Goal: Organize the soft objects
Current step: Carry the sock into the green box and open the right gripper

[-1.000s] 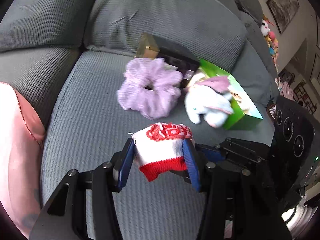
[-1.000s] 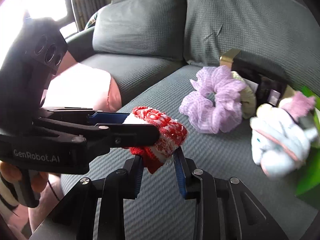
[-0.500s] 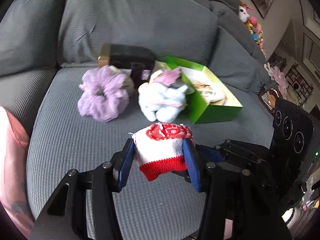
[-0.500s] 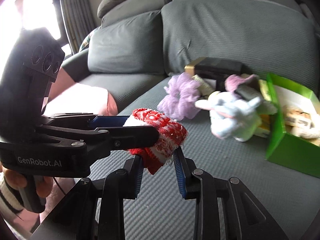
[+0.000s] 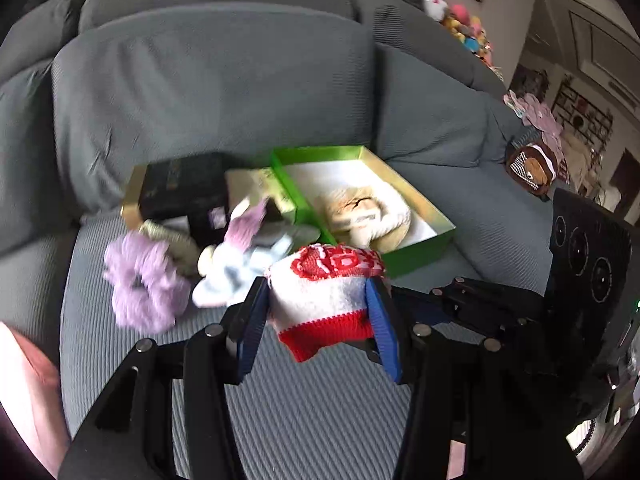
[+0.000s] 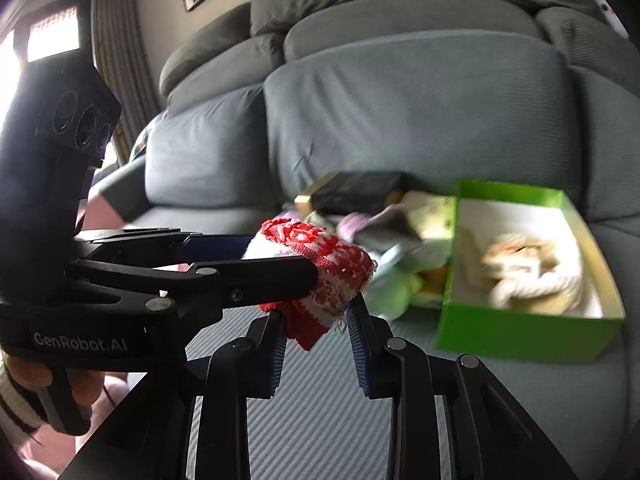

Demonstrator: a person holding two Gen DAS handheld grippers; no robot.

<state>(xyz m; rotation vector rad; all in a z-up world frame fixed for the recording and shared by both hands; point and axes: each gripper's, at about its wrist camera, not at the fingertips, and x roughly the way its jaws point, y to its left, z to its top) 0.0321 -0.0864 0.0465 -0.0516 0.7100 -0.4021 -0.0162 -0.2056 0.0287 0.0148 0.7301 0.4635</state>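
Held item: a red-and-white knitted piece (image 5: 326, 300), folded into a small bundle, sits at lower centre of both wrist views, lifted clear of the seat cushion (image 5: 300, 420).
Left gripper (image 5: 320, 320): its blue pads press on the two sides of the bundle's white band, so it is grasping the knit.
Right gripper (image 6: 318, 332): its pads pinch the red lower edge of the same bundle; both tools grip one item at once, the left one reaching in from the left of the right wrist view.
Green box (image 5: 424, 250): open, at centre right of the left wrist view, on the sofa seat against the backrest; a cream soft item (image 5: 368, 216) already lies inside it.
Purple scrunchie (image 5: 140, 284): loose on the cushion at centre left, outside the box.
Pale blue plush (image 5: 236, 276): beside the scrunchie, between it and the box, also outside; too blurred for more detail.
Dark box (image 5: 180, 192): behind the loose items, against the backrest.
Done so far: judging by the layout, one soft item is boxed and one is in hand.
Left to do: likely carry the bundle over the green box and let go, then deal with the scrunchie and the plush.
Progress: roughly early to midway.
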